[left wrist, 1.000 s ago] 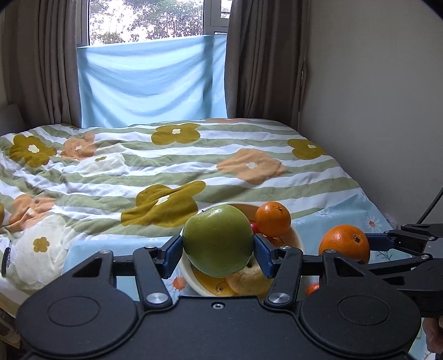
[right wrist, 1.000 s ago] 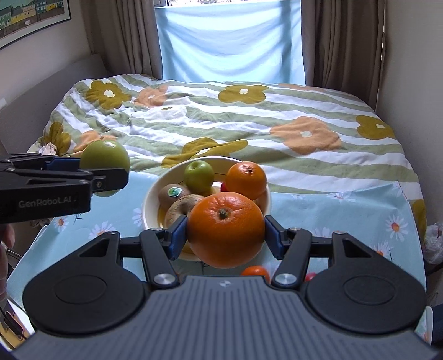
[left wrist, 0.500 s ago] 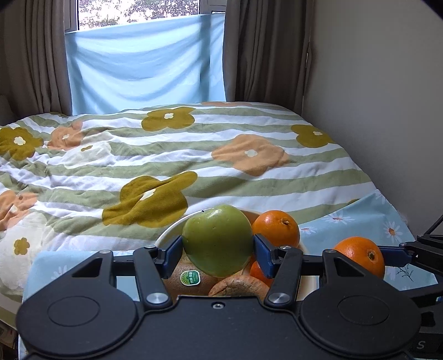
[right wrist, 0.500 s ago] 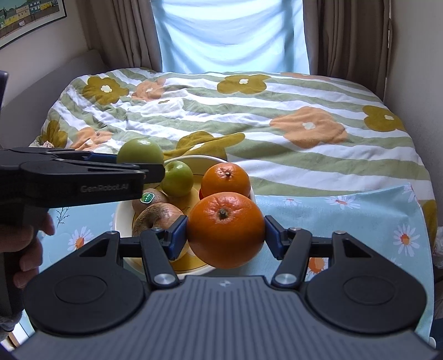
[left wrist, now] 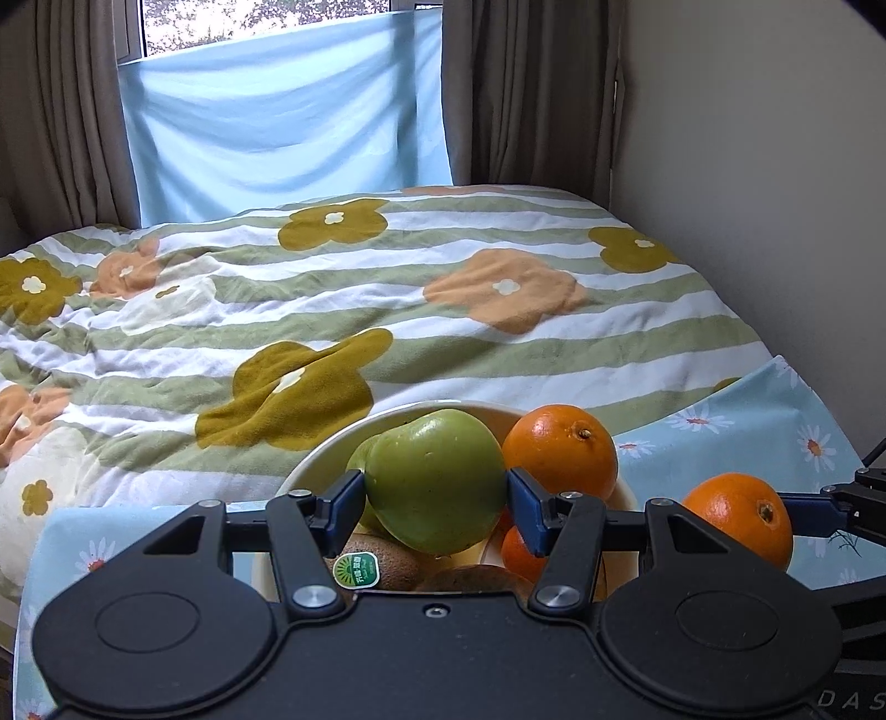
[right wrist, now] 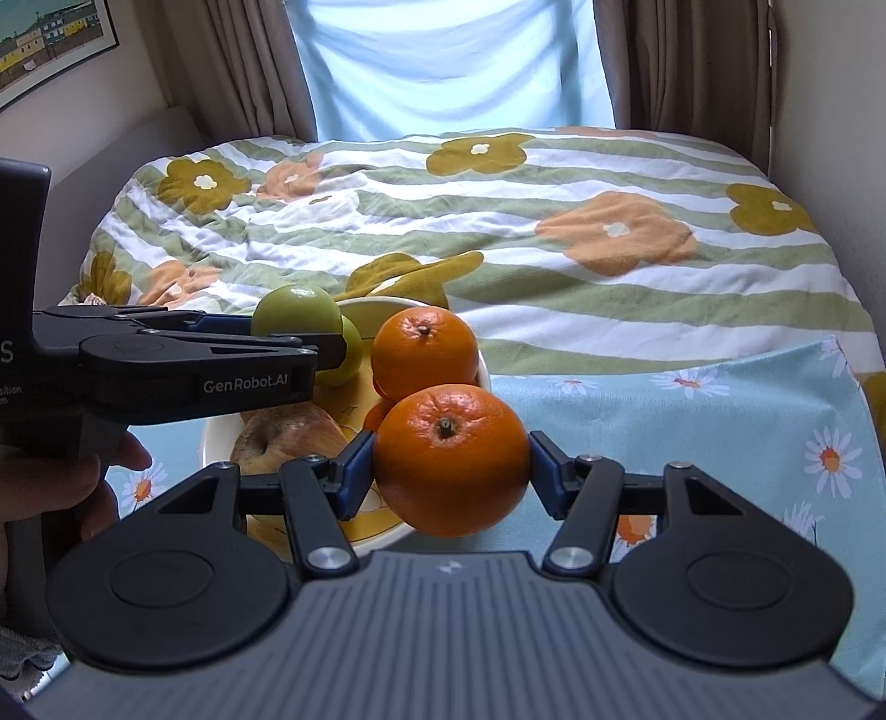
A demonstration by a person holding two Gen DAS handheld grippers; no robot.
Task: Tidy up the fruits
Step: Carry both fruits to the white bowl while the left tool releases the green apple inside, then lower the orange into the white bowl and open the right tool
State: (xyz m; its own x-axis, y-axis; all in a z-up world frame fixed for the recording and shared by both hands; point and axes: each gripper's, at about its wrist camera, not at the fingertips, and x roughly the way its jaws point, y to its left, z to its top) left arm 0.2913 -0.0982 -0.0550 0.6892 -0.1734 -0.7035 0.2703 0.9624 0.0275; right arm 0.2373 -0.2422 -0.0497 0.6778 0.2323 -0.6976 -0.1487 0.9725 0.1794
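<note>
L claw [left wrist: 436,493] clamped on green apple [left wrist: 437,479], R claw [right wrist: 451,462] on orange [right wrist: 451,459]; both poised over fruit bowl [right wrist: 221,437], prob. for dropping in w/ other fruit.

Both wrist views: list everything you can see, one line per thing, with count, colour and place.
bowl: one, cream outside, yellow inside, on the daisy cloth
held apple: one, green, between the left gripper's pads above the bowl
held orange: one, orange, between the right gripper's pads at the bowl's near edge
bowl orange: one large on top; at least one smaller orange fruit partly hidden beneath
small apple: one, green, in the bowl
brownish apple: one, in the bowl
kiwi: one, brown, green sticker, in the bowl
daisy cloth: one, light blue
quilt: one, striped, flowered, behind
curtains: brown, around a blue sheet
picture: one, on the wall
left gripper: black, shut
right gripper: black, shut
hand: one, on the left gripper's handle
</note>
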